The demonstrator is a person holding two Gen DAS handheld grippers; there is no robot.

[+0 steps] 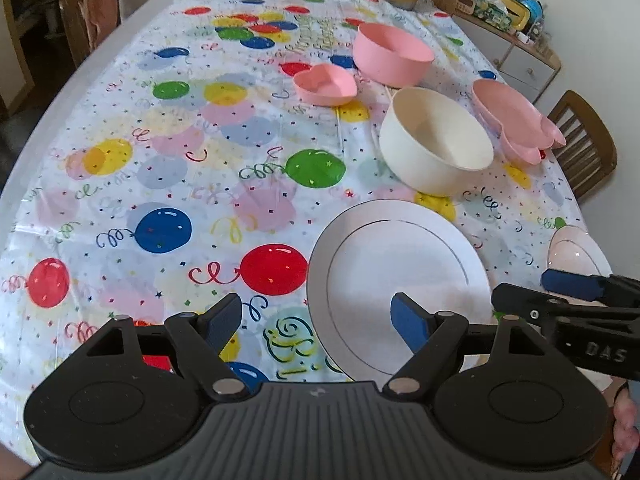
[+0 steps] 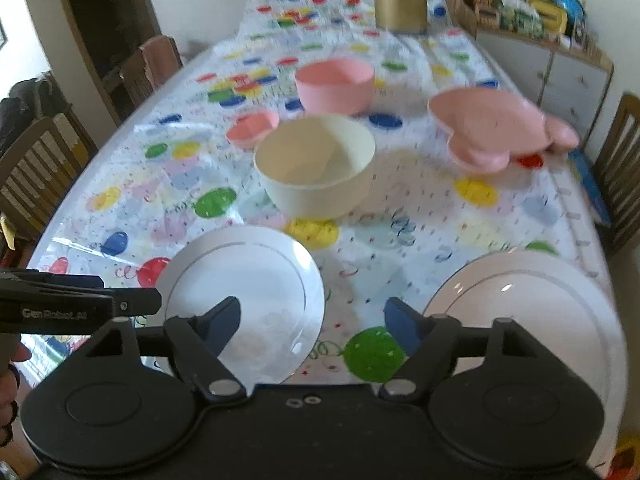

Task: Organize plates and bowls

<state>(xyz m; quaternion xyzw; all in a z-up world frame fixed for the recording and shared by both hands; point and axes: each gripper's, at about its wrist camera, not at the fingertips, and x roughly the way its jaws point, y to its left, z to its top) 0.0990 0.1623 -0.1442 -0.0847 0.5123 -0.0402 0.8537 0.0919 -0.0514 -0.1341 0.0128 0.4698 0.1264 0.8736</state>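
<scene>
In the left wrist view, the left hand-held gripper [image 1: 320,322] is seen at lower centre, jaws apart and empty, straddling the left rim of a white plate [image 1: 400,264] on the worktop [image 1: 160,152]. A cream bowl [image 1: 436,144] lies above it.

In the right wrist view, the right hand-held gripper [image 2: 314,326] is seen spread and empty between the white plate [image 2: 248,280] at its left and a second plate [image 2: 528,296] at lower right.

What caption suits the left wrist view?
Open left gripper above round white plate, cream round bowl and pink dishes beyond, on balloon-print tablecloth.
</scene>
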